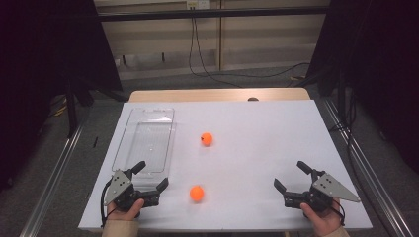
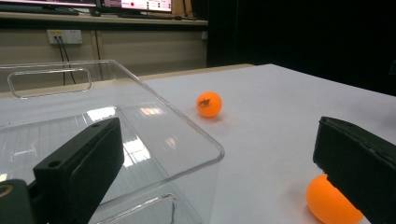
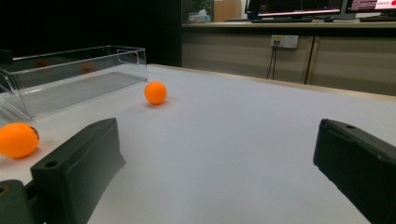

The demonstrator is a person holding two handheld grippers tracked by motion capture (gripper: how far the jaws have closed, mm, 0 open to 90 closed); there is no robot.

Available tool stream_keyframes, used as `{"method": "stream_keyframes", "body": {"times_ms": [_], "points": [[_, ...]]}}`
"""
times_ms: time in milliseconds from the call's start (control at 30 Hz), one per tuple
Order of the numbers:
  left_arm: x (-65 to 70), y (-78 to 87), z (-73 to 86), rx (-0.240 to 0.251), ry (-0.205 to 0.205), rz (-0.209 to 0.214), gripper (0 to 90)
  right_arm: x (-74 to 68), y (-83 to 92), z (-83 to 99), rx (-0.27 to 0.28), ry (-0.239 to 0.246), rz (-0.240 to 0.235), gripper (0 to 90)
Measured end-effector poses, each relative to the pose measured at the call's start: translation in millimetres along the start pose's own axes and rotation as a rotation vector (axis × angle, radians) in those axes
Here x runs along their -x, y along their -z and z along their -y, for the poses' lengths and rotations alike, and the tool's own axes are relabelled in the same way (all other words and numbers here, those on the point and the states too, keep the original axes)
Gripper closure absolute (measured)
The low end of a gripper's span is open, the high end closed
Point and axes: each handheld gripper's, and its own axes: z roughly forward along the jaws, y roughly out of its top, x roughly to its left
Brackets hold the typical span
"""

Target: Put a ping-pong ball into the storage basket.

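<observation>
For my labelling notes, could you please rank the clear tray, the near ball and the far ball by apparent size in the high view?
1. clear tray, by far the largest.
2. near ball and far ball: alike; no ranking.

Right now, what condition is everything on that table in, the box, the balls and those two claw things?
Clear box: upright, open on top, nothing inside.
Near orange ball: loose on the table, outside the box.
Far orange ball: loose on the table, beside the box.
Left gripper: open, holding nothing.
Right gripper: open, holding nothing.
</observation>
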Motion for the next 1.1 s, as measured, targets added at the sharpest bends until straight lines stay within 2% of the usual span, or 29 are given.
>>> {"method": "stream_keyframes", "body": {"times_ms": [333, 467, 767, 1100], "points": [[0.6, 1.0, -0.7, 0.003, 0.008, 0.006, 1.8, -1.4, -0.8, -0.1, -0.006, 0.015, -0.006, 0.5], [1.4, 0.5, -0.4, -0.006, 0.035, 0.017, 1.8, -2.0, -0.6, -0.9, -0.001, 0.016, -0.008, 0.5], [2.9, -2.1, -1.8, -0.014, 0.02, 0.025, 1.8, -1.6, -0.7, -0.4, -0.004, 0.018, -0.012, 0.5], [5.2, -6.5, -3.6, -0.013, 0.024, 0.041, 1.8, -1.0, 0.2, -0.1, -0.005, 0.019, -0.014, 0.5]]}}
